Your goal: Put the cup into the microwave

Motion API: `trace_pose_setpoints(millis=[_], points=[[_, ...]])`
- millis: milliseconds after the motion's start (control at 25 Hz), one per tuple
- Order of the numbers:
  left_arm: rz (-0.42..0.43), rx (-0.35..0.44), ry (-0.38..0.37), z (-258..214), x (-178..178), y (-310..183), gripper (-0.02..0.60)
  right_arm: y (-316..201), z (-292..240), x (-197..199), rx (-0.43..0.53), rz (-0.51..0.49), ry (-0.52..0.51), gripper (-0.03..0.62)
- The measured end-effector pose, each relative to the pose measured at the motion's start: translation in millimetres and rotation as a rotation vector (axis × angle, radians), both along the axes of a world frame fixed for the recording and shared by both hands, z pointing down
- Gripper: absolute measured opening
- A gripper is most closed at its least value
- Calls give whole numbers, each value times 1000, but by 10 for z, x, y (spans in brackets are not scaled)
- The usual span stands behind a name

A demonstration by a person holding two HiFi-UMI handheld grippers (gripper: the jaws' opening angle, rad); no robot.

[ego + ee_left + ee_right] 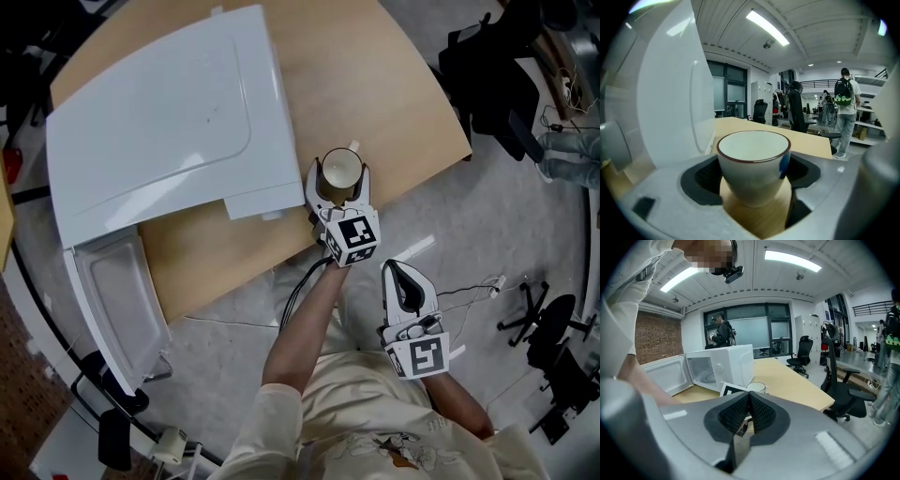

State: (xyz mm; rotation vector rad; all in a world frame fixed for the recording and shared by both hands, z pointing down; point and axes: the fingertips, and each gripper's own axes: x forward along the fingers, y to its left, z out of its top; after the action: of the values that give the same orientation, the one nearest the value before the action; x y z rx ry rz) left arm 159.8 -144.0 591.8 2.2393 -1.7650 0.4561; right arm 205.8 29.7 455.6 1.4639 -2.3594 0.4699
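Left gripper (752,176) jaws were closed partway onto the cup (751,154), pads apparently meeting both its sides, and it was judged still seated on the table (394,103), just right of the microwave (159,122). Right gripper (749,416) jaws were shut, nothing held. Grasp judged made; lift and placement left. The open cavity was shown only by the right gripper view; the door (117,305), swung out at near left, was best seen from the head view.

Wooden table (394,103) bearing microwave (159,122), cup (339,172)
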Motion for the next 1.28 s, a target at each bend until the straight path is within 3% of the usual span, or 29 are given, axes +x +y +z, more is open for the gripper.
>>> trace_pose_setpoints(millis=[360, 760, 1000, 1280], points=[[92, 19, 35, -260, 63, 337, 391, -122, -111, -48, 39, 5, 0, 6], [140, 20, 37, -603, -176, 851, 391, -210, -358, -196, 107, -1, -4, 6], [130, 17, 31, -814, -478, 1109, 391, -311, -439, -467, 143, -32, -30, 7], [63, 10, 18, -962, -1005, 1332, 391, -351, -469, -956, 161, -120, -65, 7]])
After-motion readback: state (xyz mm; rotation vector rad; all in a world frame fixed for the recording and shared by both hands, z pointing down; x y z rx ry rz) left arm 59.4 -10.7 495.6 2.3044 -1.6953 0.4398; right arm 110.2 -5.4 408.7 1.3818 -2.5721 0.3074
